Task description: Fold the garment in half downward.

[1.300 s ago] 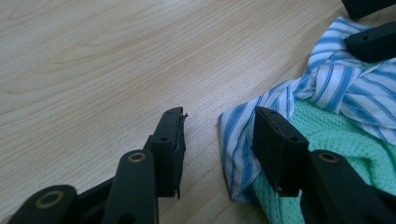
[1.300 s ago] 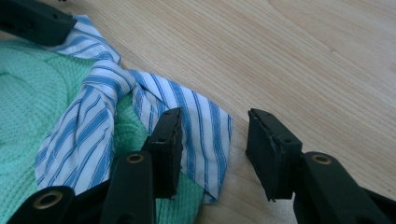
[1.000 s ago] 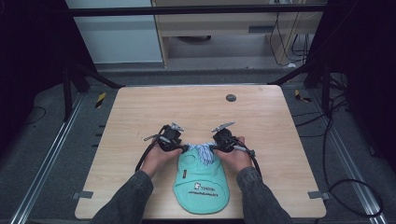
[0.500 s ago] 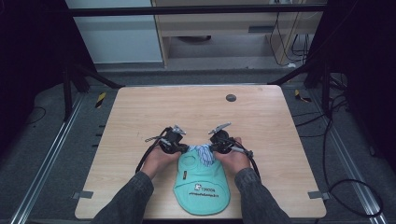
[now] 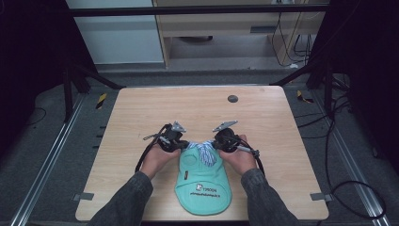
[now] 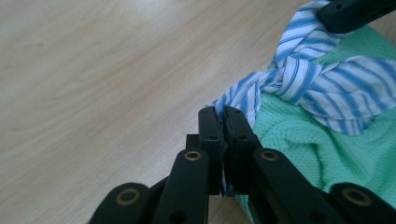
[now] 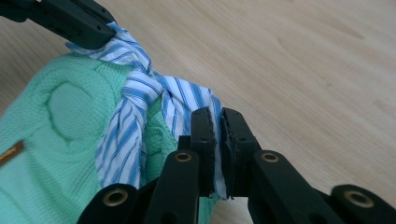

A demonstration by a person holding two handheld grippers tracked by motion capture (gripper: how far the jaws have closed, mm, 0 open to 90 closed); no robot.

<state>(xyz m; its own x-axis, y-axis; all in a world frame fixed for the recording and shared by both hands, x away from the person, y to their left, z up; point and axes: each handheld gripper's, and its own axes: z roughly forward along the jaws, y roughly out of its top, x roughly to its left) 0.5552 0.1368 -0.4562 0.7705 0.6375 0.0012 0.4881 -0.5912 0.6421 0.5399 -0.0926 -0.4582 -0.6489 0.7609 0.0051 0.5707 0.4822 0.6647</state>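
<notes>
A mint-green mesh garment (image 5: 203,181) lies flat near the table's front edge, printed text at its near end. At its far end sit blue-and-white striped ties (image 5: 203,151), crossed into a loose knot (image 6: 285,79). My left gripper (image 5: 182,145) is shut on the left striped tie (image 6: 236,100). My right gripper (image 5: 215,144) is shut on the right striped tie (image 7: 196,100). In the left gripper view the other gripper's black jaw (image 6: 355,11) shows at top right. The right gripper view has the other gripper's jaw (image 7: 65,18) at top left.
The light wooden table (image 5: 197,113) has a small dark round disc (image 5: 232,98) near its far edge. A person's hands and dark sleeves come in from the bottom. Cables trail from both grippers. Metal frame rails run along both table sides.
Both grippers have drawn closer together over the garment's far end, and the striped ties between them have bunched into a tighter knot.
</notes>
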